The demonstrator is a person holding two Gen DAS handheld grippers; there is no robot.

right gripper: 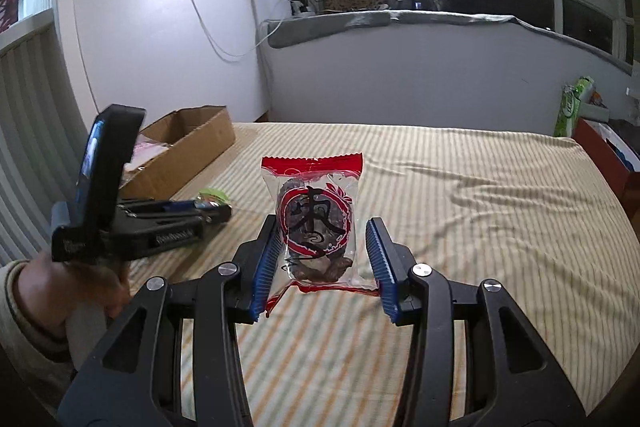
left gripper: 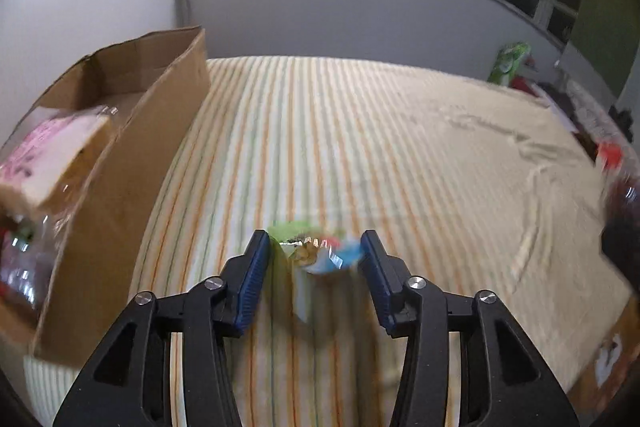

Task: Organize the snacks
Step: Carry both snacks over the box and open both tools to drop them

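Observation:
My left gripper (left gripper: 316,255) holds a small green, blue and white snack packet (left gripper: 316,253) between its blue pads, above the striped bed cover; the frame is blurred. It also shows in the right wrist view (right gripper: 212,205), with the green packet (right gripper: 212,195) at its tip. A cardboard box (left gripper: 132,155) with pink and clear snack packs inside stands to the left, also in the right wrist view (right gripper: 188,147). My right gripper (right gripper: 322,251) holds a clear red-edged packet of dark dried fruit (right gripper: 316,223) upright between its pads, above the bed.
The striped bed cover (right gripper: 460,211) spans both views, with wrinkles on the right. A green pack (right gripper: 572,107) and a red box (right gripper: 608,163) stand beyond the bed's right edge. A white wardrobe and a window sill lie behind. A ring light shines above.

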